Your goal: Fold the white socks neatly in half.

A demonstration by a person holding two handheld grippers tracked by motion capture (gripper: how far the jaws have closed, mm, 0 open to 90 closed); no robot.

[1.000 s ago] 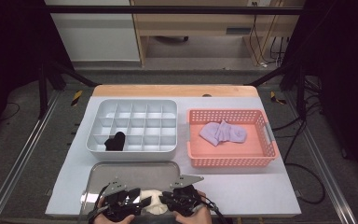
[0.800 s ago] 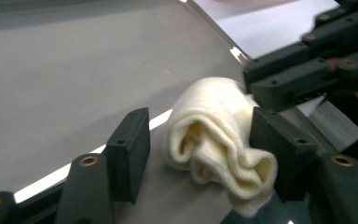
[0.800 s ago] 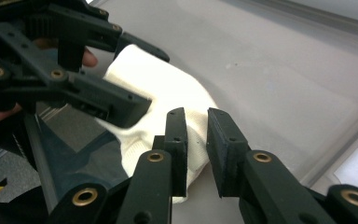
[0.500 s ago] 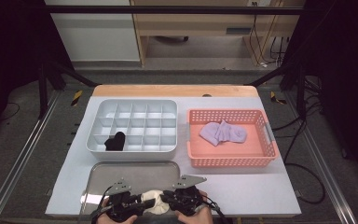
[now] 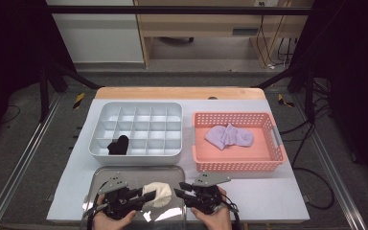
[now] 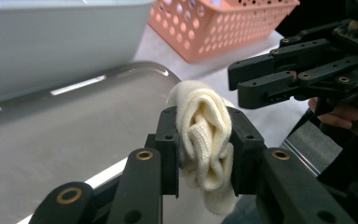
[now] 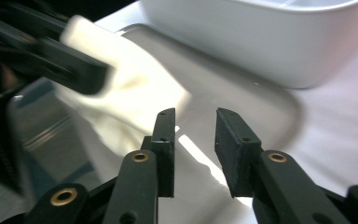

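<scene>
Your left gripper [image 6: 204, 154], whose jaws have just been closing, now clamps the cream sock bundle [image 6: 205, 140] over the steel tray's [image 5: 106, 178] right half, while your right gripper's [image 7: 195, 144] opening jaws hold nothing; it's light, soft, compressible, so squeeze mid-roll.

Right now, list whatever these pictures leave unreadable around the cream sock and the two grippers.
- Cream sock: in the left gripper view the left gripper covers its sides and the bottom edge cuts its lower end.
- The same sock in the right gripper view: smeared by motion blur, folds unreadable.
- Black item in the divided box: too small in the high view to identify.
- Right gripper: open, nothing between its jaws.
</scene>
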